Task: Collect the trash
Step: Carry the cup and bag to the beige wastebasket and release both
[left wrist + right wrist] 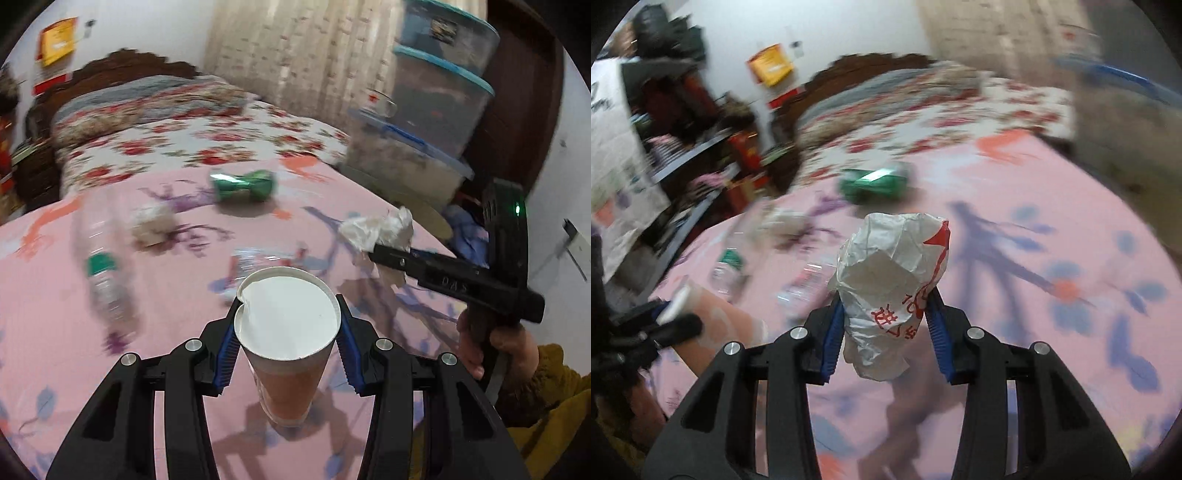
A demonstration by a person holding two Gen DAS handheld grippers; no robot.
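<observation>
On a bed spread with a pink floral sheet, trash lies scattered. At far left in the left wrist view, a clear plastic bottle with a green label lies on its side, blurred. Just beside it to the right sits a crumpled whitish wad. Farther back, a crushed green can rests near the edge of a red-flowered quilt. A second clear bottle, flattened and indistinct, lies just behind the cup.

At centre, the left tongs grip a paper cup below its rim, blue pads pressed to both sides; the cup stands upright, its white mouth facing the camera and its pinkish base above the sheet. To the right, the right tongs are closed on a crumpled white plastic bag, raised clear of the bed, with a hand in a mustard sleeve on the handle. Stacked clear storage bins with blue lids stand at the bedside.

The right wrist view shows the same bag, printed in red, pinched between the blue pads of the right tongs, with the cup at lower left and the green can beyond.
</observation>
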